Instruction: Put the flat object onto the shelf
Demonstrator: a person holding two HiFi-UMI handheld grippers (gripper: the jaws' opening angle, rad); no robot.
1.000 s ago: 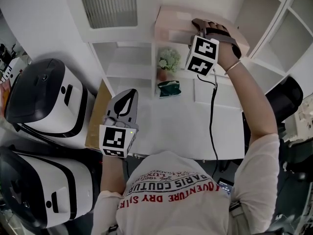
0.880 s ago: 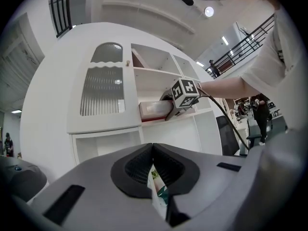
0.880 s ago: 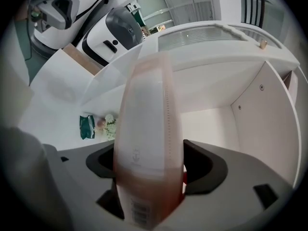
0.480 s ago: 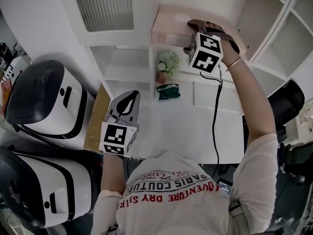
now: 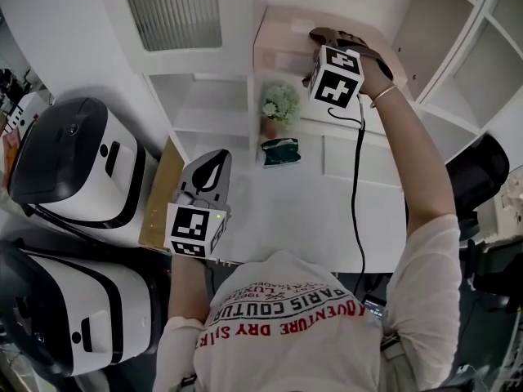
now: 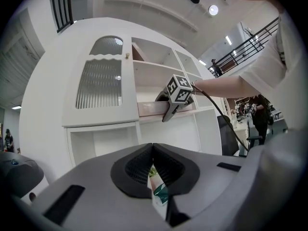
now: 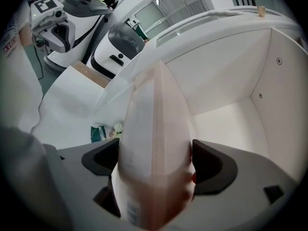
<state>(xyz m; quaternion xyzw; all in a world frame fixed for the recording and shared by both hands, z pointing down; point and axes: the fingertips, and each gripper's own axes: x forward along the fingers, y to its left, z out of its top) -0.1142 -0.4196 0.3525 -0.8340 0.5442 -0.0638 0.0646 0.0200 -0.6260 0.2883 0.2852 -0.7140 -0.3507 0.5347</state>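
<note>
The flat object is a pale pink flat box, standing on its edge in an upper compartment of the white shelf. My right gripper is raised to that compartment and straddles the box. Its jaws are opening: the box still stands between them, with a thin gap at the right pad. My left gripper is held low over the white table, shut with nothing in it. In the left gripper view the right gripper shows against the box.
Two big white-and-black machines stand at the left. A small flower pot and a green packet sit at the table's back. A ribbed glass cabinet door is left of the compartment. A cardboard piece lies beside the table.
My right gripper has pushed a little further up and left into the shelf compartment with the box. The left gripper has barely moved.
</note>
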